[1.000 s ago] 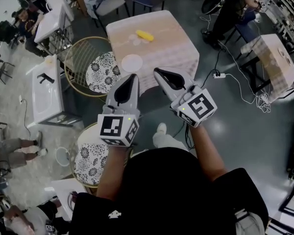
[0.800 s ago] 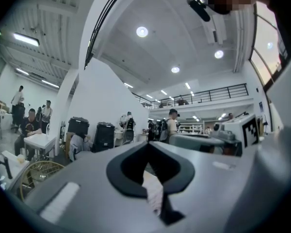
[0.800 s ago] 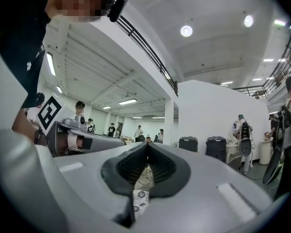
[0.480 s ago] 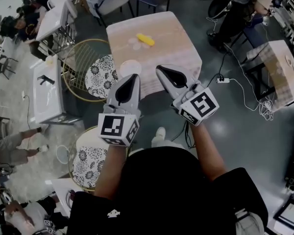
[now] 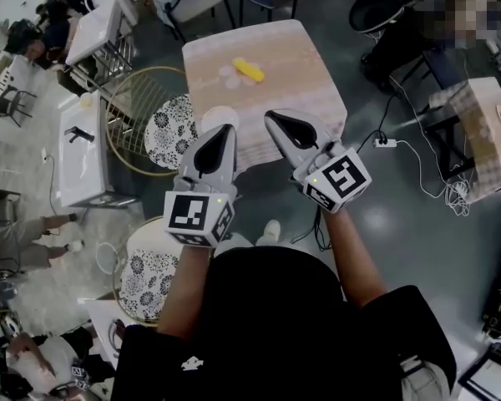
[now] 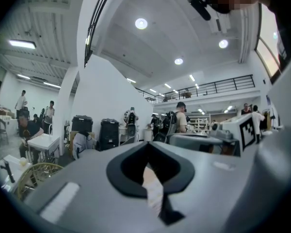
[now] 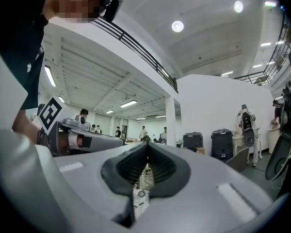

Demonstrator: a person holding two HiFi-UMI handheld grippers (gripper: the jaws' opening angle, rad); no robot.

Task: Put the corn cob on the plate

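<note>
Corn cob: the yellow corn cob [image 5: 248, 71] lies on the far left part of the cloth-covered table [image 5: 305, 73]. It is at 12 o'clock from both grippers and well apart from them.
Plate: the white plate [image 5: 214, 115] sits by the table's near left edge, at 7 o'clock from the cob and apart from it.
Left gripper: the left gripper [image 5: 226, 129] is held level, its jaws together with nothing between them.
Right gripper: the right gripper [image 5: 271, 117] is at 3 o'clock of the left one, level, its jaws pressed together and empty.
Around: a wire chair [image 5: 138, 98] with a floral cushion [image 5: 173, 122] stands just beside the table at its 9 o'clock. A white side table [image 5: 79, 153] is farther out that way. A second cushioned chair [image 5: 146, 270] is at 7 o'clock of the left gripper. A power strip [image 5: 385, 143] lies on the floor at 3 o'clock.
In the way: the plate lies nearer the left gripper than the cob does.
Hidden: the left gripper's tip covers the plate's near right edge. The pale shape under the cob is too small to tell. Both gripper views look out across the hall, and only a sliver of cloth shows through the jaw slots.
</note>
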